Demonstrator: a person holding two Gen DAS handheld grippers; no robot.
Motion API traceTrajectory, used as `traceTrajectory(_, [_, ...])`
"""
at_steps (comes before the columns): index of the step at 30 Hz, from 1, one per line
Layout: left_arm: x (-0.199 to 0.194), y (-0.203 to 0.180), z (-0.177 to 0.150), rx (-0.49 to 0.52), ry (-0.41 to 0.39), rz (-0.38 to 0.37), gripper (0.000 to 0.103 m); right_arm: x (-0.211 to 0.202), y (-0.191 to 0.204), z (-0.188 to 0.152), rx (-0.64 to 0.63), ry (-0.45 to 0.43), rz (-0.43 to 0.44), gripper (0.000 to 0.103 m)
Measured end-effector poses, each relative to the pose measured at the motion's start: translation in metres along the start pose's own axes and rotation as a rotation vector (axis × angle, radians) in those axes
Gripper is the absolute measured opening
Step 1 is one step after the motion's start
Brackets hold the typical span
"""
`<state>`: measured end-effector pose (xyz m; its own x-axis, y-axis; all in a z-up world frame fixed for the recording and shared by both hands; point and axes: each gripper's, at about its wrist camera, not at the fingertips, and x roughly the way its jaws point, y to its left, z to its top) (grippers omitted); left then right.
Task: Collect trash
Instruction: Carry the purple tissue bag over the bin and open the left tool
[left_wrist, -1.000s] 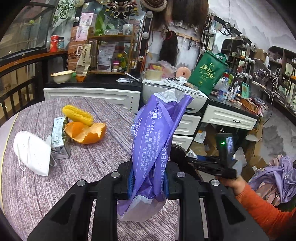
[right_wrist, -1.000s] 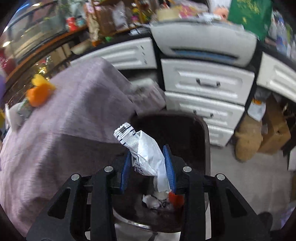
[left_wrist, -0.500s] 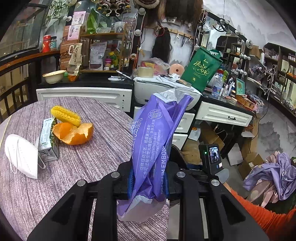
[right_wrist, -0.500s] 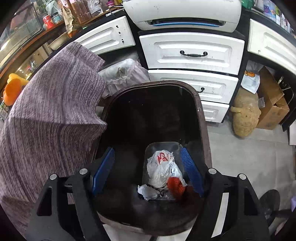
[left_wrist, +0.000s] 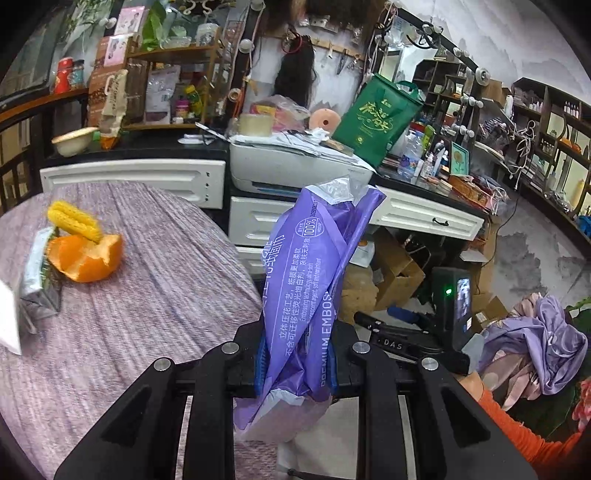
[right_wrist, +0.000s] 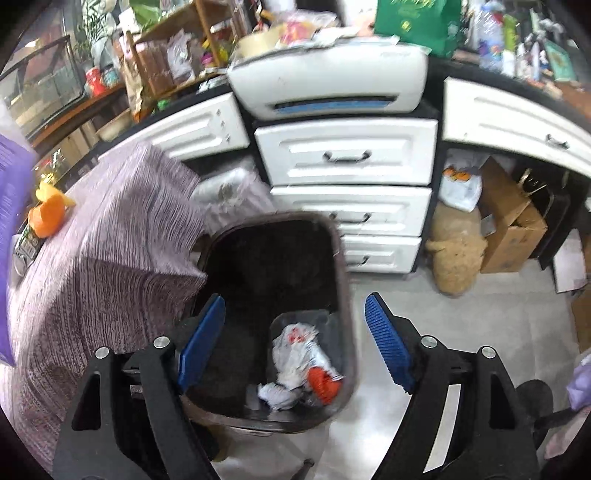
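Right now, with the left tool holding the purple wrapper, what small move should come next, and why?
Probably carry the left tool over the bin before letting go. It is shut on the purple wrapper, the right tool hangs open and empty above the bin, and crumpled trash already lies inside.

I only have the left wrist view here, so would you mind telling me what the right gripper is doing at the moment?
Observer: The right gripper is open with nothing between its blue pads, hanging above the dark trash bin.
Operator: Thank you. Is there anything in that bin?
Observer: Yes, a crumpled white wrapper with red print lies at the bottom, beside a small orange-red piece.
Operator: And where does the bin stand?
Observer: On the floor, right against the table's purple cloth, in front of the white drawers.
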<state>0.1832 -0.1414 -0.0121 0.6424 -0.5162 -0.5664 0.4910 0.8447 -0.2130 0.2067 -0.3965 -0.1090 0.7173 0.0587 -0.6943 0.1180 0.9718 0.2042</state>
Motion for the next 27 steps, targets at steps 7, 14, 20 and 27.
traceTrajectory(7, [0.037,-0.021,-0.009,0.018,0.067,-0.031,0.024,-0.033,-0.022,0.001,0.014,-0.084,-0.069,0.081])
traceTrajectory(14, [0.073,-0.032,-0.018,0.030,0.135,-0.007,0.024,-0.057,-0.047,-0.001,0.076,-0.130,-0.098,0.085])
traceTrajectory(20, [0.102,-0.050,-0.022,0.066,0.181,0.024,0.024,-0.067,-0.061,-0.001,0.092,-0.142,-0.123,0.085])
traceTrajectory(27, [0.137,-0.061,-0.029,0.117,0.222,0.113,0.024,-0.071,-0.068,0.003,0.117,-0.154,-0.138,0.085])
